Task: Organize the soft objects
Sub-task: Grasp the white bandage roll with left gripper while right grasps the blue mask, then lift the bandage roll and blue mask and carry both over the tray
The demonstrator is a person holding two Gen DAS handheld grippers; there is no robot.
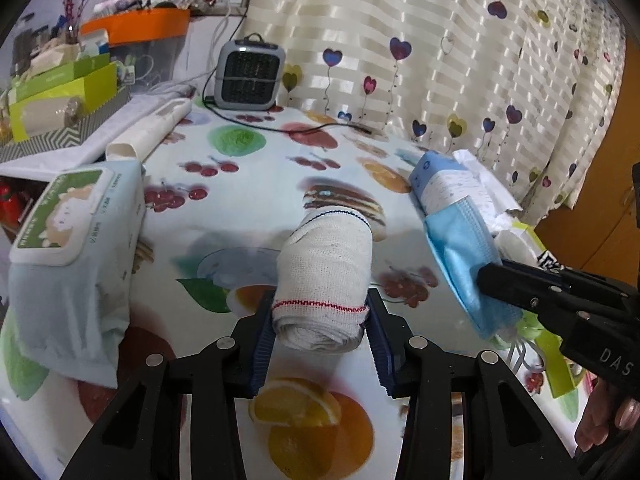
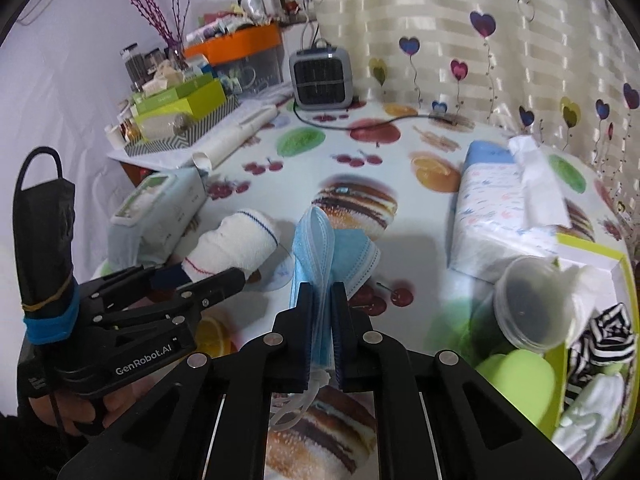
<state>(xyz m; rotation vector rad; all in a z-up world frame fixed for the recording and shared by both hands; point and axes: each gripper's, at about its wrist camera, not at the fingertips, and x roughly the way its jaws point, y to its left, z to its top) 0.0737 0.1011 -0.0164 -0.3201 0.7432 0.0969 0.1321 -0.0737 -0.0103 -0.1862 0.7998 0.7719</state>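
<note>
My left gripper is shut on a rolled white cloth with red and blue stitched edges, held above the fruit-print tablecloth; the cloth also shows in the right wrist view. My right gripper is shut on a folded blue face mask, its ear loops hanging below. In the left wrist view the mask hangs at right in the right gripper.
A wet-wipes pack lies at left. A tissue pack and a green box holding a plastic cup and striped cloth lie at right. A small heater, cable, rolled paper and cluttered boxes stand behind.
</note>
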